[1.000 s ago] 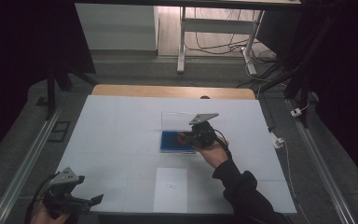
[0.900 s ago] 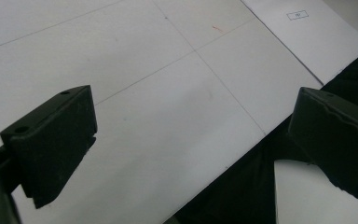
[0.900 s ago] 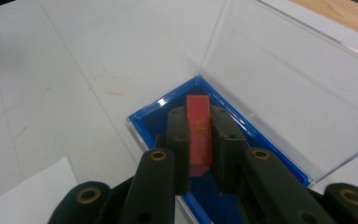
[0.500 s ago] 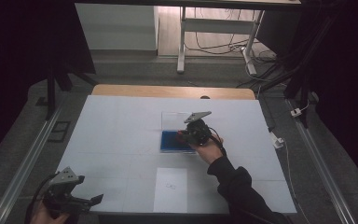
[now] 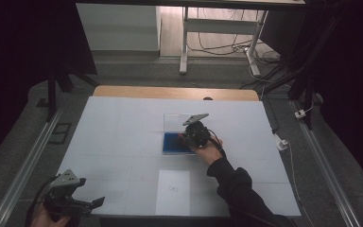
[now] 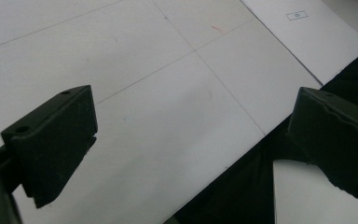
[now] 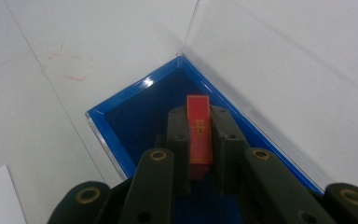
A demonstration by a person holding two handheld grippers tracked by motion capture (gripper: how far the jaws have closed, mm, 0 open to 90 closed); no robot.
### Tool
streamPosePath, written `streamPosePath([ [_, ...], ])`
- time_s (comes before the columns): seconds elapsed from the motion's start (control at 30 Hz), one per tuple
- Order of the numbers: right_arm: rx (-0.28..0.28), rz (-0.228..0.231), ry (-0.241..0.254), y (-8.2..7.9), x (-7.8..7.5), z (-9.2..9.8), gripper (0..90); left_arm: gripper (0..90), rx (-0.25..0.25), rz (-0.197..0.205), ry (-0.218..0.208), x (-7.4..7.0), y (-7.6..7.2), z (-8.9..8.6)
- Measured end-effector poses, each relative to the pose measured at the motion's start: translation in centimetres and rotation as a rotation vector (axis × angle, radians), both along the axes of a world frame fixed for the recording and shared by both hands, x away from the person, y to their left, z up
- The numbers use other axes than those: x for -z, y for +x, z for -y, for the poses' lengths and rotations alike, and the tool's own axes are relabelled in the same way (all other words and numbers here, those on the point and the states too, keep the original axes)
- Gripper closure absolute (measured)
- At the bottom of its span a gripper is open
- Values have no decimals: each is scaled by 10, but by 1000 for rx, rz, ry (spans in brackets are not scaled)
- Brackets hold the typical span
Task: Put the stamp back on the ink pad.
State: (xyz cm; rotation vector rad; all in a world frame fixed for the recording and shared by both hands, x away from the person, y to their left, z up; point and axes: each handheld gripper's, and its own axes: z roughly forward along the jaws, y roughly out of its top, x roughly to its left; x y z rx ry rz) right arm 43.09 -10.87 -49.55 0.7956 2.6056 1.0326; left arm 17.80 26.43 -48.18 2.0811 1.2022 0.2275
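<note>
The white counter (image 5: 123, 142) fills the middle of the high view, marked with faint grid lines, a wooden strip along its far edge. A white sheet of paper (image 5: 172, 191) with a small printed mark lies near the counter's 6 o'clock edge; in the left gripper view the same sheet sits toward 1 o'clock.

Just right of the counter's centre stands a shallow blue tray (image 5: 172, 143) with a clear lid (image 5: 177, 119) tilted up from its far side, toward 12 o'clock. In the right gripper view the blue rim (image 7: 109, 135) shows a dark blue floor inside.

The right gripper (image 5: 196, 134), held by a hand on a dark-sleeved arm coming from 5 o'clock, hangs over the tray's right part. Its fingers (image 7: 179, 135) are closed narrowly on a small red block (image 7: 199, 135) with a gold mark, held over the tray's floor.

The left gripper (image 5: 82, 204) sits at the counter's 7 o'clock corner, well apart from the tray. Its fingers (image 6: 51, 140) stand wide apart with nothing between them, over bare counter and its near edge.
</note>
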Motion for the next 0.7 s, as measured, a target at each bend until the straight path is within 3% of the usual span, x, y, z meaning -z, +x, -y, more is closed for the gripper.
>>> streamPosePath([
  [0.1, 5, -7, 7, 1, 0, 0, 790, 19, 0, 1, -1, 0, 0, 0],
  [0.2, 12, -4, 9, 1, 1, 0, 728, 19, -2, 0, -3, 0, 0, 0],
  [0.4, 18, 1, 63, -2, -11, 1, 634, 19, -3, 2, -4, 0, 0, 0],
  [0.7, 33, 6, 93, -8, -23, 9, 445, 19, -3, 3, -4, 0, 0, 0],
])
